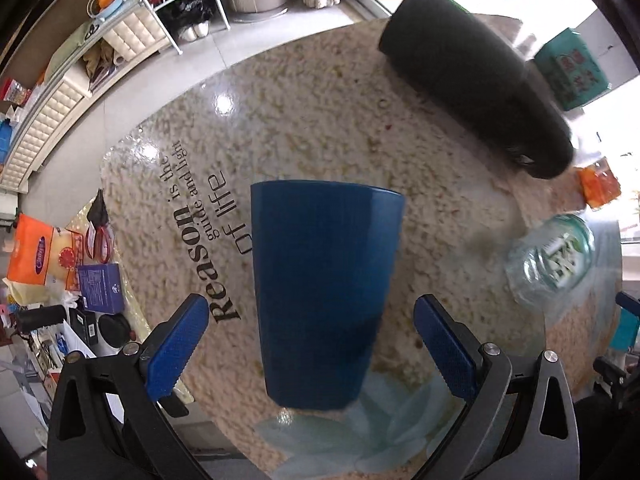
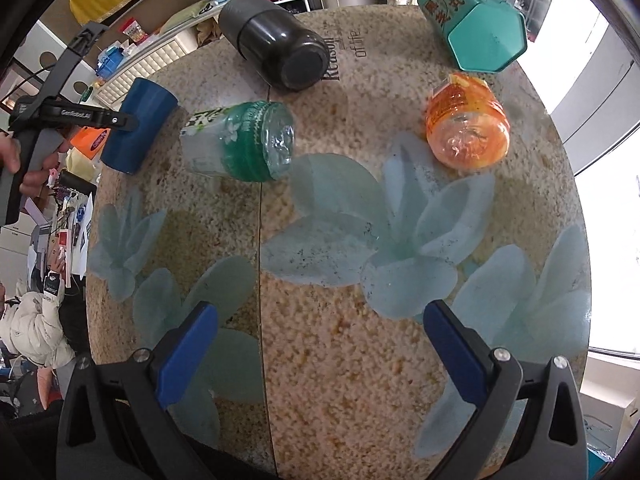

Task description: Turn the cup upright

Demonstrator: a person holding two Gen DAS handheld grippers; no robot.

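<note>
A blue plastic cup (image 1: 324,292) lies on its side on the round table (image 1: 320,120), wide rim away from me and narrow base toward my left gripper (image 1: 312,348). That gripper is open, with a blue finger on each side of the cup's base end, not touching it. In the right wrist view the same cup (image 2: 138,124) lies at the table's left edge with the left gripper's black finger across it. My right gripper (image 2: 320,352) is open and empty above the flower pattern at the near part of the table (image 2: 340,380).
A black flask (image 1: 476,80) (image 2: 276,52), a clear green-labelled bottle (image 1: 550,260) (image 2: 240,140) and an orange bottle (image 2: 466,124) lie on their sides. A teal hexagonal tin (image 2: 476,20) lies at the far right. Shelves and clutter surround the table.
</note>
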